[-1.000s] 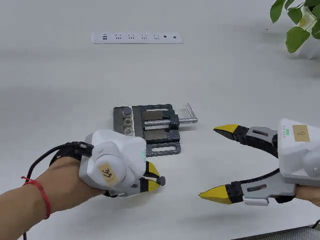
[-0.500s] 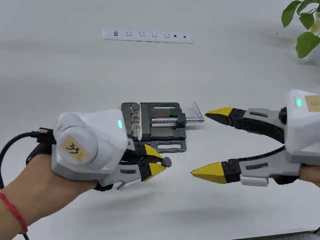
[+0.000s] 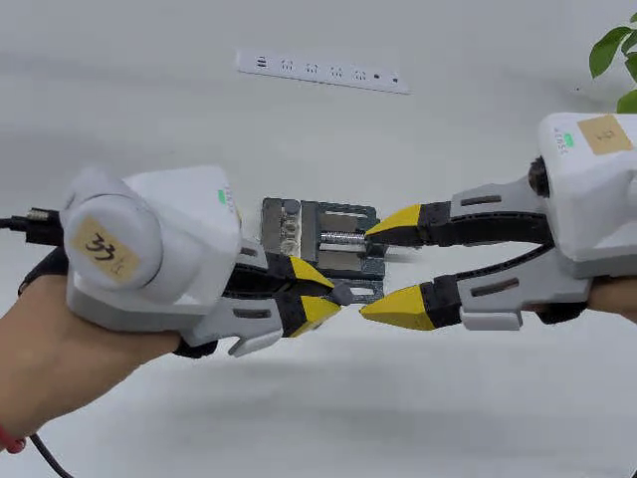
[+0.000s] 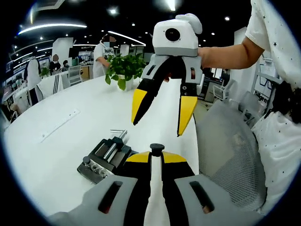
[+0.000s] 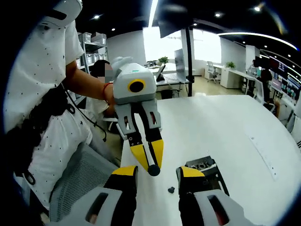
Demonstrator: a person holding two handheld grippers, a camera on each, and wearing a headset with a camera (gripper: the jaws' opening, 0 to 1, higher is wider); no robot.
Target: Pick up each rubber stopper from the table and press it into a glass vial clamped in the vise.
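The left gripper point(image 3: 334, 298) has its yellow-tipped fingers drawn narrow, pinching a dark rubber stopper point(image 3: 342, 294) at the very tips. The stopper is held up off the white bench point(image 3: 299, 398), and in the head view it sits in front of the near edge of the vise point(image 3: 333, 224). A round tan sticker on the back of the left gripper carries handwritten digits that read like "33".

The right gripper point(image 3: 367, 273) faces it from the other side with its fingers spread wide. Nothing is between them, and the lower fingertip lies just beside the stopper. In the right gripper view the stopper point(image 5: 153, 170) hangs between that gripper's own two yellow tips, apart from the vise point(image 5: 205, 167). A square tan sticker on top of the right gripper bears a mark too small to read, with a small green label next to it.

A row of glass vials point(image 3: 289, 232) stands clamped at the left end of the vise. In the left gripper view the end one seems to wear a dark cap. A small dark piece point(image 5: 171, 189) lies on the bench just beside the vise, too small to identify.

A white power strip point(image 3: 323, 72) lies farther back, and green plant leaves point(image 3: 619, 55) show at the right edge.
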